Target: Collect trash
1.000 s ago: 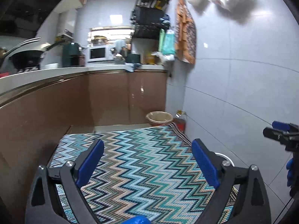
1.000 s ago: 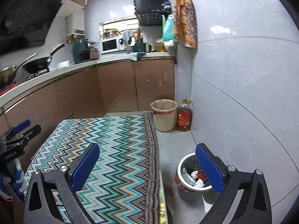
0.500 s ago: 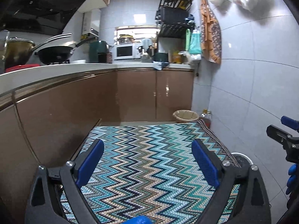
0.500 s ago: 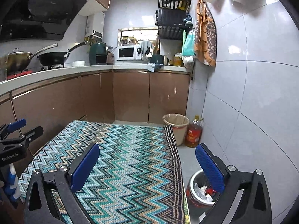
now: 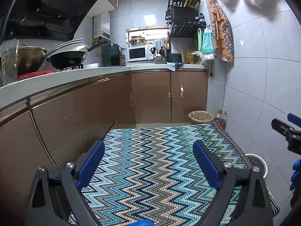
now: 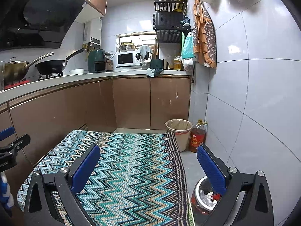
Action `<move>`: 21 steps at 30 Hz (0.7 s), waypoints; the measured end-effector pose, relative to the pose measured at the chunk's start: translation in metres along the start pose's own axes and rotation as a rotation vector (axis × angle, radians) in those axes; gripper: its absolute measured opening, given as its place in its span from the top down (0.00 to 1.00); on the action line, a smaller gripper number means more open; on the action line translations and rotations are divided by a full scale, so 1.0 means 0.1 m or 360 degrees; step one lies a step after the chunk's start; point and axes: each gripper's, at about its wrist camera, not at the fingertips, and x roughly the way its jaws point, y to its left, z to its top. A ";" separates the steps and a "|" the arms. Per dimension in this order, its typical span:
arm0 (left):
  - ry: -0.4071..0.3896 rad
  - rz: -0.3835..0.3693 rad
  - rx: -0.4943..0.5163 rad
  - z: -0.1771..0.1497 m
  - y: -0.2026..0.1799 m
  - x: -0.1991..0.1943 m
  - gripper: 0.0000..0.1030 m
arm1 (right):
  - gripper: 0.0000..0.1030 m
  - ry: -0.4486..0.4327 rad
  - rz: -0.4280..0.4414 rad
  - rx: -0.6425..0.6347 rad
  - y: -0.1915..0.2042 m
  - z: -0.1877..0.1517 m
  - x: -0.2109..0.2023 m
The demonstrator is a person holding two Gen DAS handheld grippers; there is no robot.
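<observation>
We hold both grippers, left gripper (image 5: pixel 148 158) and right gripper (image 6: pixel 148 160), with jaws spread and empty above the zigzag-covered tabletop (image 6: pixel 131 162); a trash bin (image 6: pixel 202 197) stands beside its right edge.

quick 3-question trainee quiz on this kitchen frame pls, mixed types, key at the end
1. True or false: the right gripper holds a piece of trash.
2. Which bin visibly holds crumpled trash? A) the beige bin by the cabinets B) the small white-rimmed bin beside the zigzag rug
3. Fill in: the bottle of amber oil stands between the beige bin and the tiled ____.

Key: 1 false, both jaws wide open and empty, as on the left gripper. 2 B. 3 wall.
</observation>
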 end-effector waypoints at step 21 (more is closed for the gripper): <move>0.0013 0.0018 -0.0057 0.12 0.16 0.31 0.08 | 0.00 -0.0016 -0.0086 -0.0029 -0.02 0.16 0.18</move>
